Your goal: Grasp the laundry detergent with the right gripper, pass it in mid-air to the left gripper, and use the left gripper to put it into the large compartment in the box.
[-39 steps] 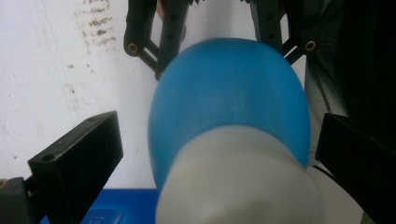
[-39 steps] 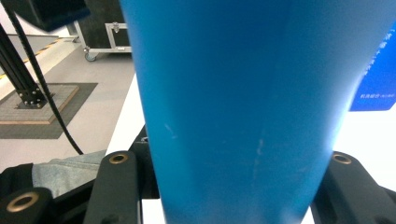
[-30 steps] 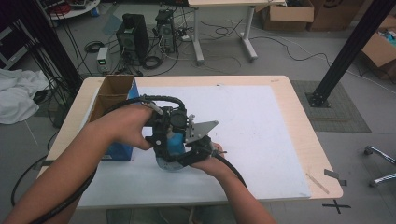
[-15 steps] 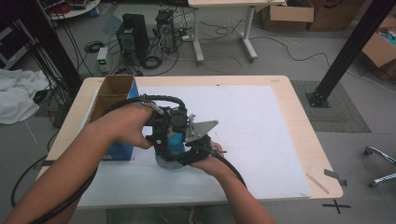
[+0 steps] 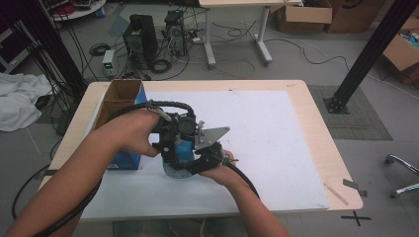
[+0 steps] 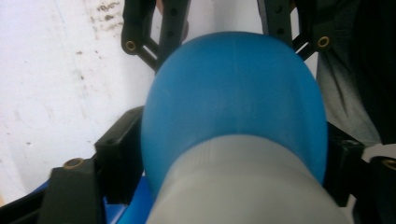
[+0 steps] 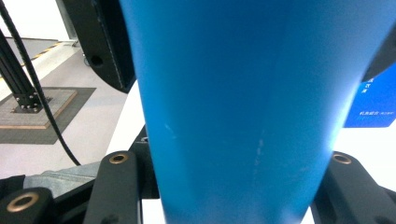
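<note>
Scene: your two grippers meet over the white mat (image 5: 276, 128) | Bottle (image 5: 179, 150): blue, held above the mat beside the box (image 5: 121, 98) | Right gripper (image 7: 233, 186): clamped on bottle's body | Left gripper (image 6: 229, 154): jaws just been closing around its grey-capped end, contact unclear | Risk: uneven squeeze could twist it loose.

one blue bottle (image 5: 179, 150), two grippers — left (image 5: 170, 134), right (image 5: 210, 153), one cardboard box (image 5: 121, 98), one table (image 5: 316, 133), two desktop towers (image 5: 141, 42) on floor
</note>
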`<action>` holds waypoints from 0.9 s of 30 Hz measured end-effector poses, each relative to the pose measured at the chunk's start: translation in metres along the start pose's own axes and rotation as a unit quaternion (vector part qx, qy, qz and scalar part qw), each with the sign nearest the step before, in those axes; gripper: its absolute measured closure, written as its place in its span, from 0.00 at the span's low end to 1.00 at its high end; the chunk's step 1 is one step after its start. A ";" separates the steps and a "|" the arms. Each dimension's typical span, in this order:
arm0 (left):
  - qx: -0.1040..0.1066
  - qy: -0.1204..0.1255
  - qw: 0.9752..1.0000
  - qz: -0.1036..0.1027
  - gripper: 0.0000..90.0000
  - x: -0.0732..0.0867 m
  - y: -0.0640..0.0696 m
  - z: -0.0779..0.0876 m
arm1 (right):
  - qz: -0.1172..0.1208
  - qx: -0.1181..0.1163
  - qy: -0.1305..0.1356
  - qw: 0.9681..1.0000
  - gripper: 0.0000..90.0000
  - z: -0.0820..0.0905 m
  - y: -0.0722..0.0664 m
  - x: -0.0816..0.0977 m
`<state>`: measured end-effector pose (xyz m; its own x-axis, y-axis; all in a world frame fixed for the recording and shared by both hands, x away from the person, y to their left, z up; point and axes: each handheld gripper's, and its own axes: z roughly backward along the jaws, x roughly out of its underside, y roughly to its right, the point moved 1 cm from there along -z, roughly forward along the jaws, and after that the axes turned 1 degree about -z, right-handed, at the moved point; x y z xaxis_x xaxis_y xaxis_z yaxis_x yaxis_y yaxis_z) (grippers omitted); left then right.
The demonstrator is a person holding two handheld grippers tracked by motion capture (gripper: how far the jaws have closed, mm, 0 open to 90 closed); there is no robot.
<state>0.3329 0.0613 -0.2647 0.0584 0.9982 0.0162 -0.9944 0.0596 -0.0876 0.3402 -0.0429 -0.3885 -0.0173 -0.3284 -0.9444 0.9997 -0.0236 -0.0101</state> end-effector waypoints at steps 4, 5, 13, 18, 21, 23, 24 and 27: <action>-0.003 -0.005 1.000 0.001 0.33 0.002 0.000 0.000 | -0.003 -0.002 0.000 1.000 0.51 -0.001 0.000 0.000; -0.003 -0.005 1.000 0.001 0.34 0.002 0.000 0.000 | -0.003 -0.002 0.000 1.000 0.51 -0.001 0.000 0.000; -0.002 -0.003 1.000 0.001 0.36 0.002 0.000 -0.001 | -0.004 0.001 0.002 1.000 0.51 -0.003 -0.001 0.001; 0.001 -0.001 1.000 -0.003 0.41 0.000 0.001 0.001 | 0.000 0.003 0.004 1.000 0.51 -0.002 -0.002 0.000; 0.000 0.002 1.000 -0.004 0.42 0.000 0.001 0.001 | 0.002 0.004 0.005 1.000 0.51 -0.001 -0.002 0.000; 0.002 0.000 1.000 -0.005 0.42 -0.001 0.002 0.002 | 0.002 0.003 0.009 1.000 0.51 -0.001 -0.002 -0.001; 0.002 -0.001 1.000 -0.005 0.43 -0.001 0.002 0.002 | 0.004 0.003 0.009 1.000 0.52 -0.001 -0.002 -0.001; 0.003 -0.005 1.000 -0.003 0.43 -0.002 0.002 0.004 | 0.006 0.002 0.010 1.000 0.51 -0.001 -0.002 -0.001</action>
<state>0.3302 0.0593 -0.2611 0.0629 0.9976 0.0272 -0.9946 0.0649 -0.0812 0.3379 -0.0415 -0.3874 -0.0049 -0.3102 -0.9507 0.9997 -0.0244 0.0028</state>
